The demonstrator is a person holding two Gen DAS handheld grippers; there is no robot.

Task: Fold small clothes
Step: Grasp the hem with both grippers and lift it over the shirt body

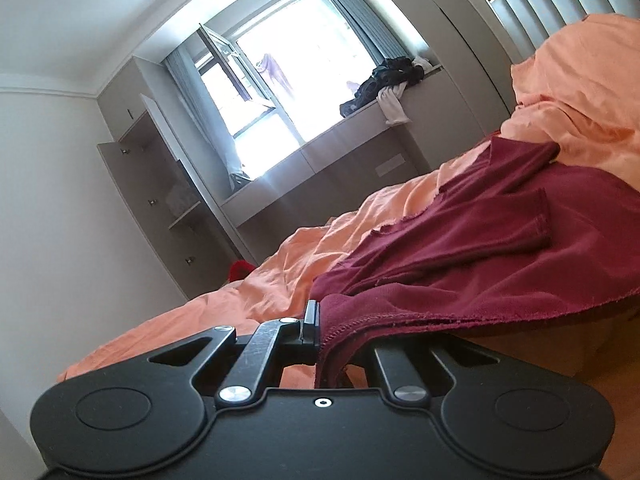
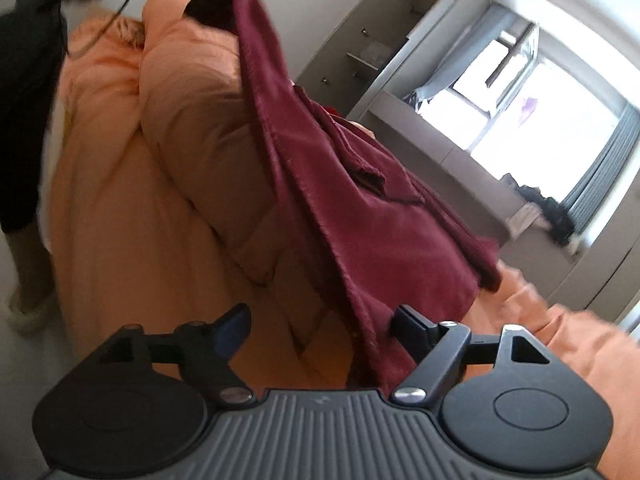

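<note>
Left wrist view: left hand-held gripper (image 1: 320,330) pinched onto a hem of the maroon garment (image 1: 480,240); cloth running from lower centre toward the right over the orange bedding (image 1: 260,280).

Right wrist view: right hand-held gripper (image 2: 320,326) spread wide, garment (image 2: 360,220) edge hanging between the pads unpinched; long axis climbing to upper left; right nearer this lower end.

In the left wrist view the garment (image 1: 480,240) lies on the bedding (image 1: 280,276) across the right half of the frame, its near edge running down into the left gripper (image 1: 320,328) at lower centre. Behind the bed, at upper centre, a window (image 1: 280,92) stands above a ledge with a heap of clothes (image 1: 384,80) on it; an open cupboard (image 1: 160,184) stands at left. In the right wrist view the garment (image 2: 340,200) hangs from upper centre down between the fingers of the right gripper (image 2: 320,328).
</note>
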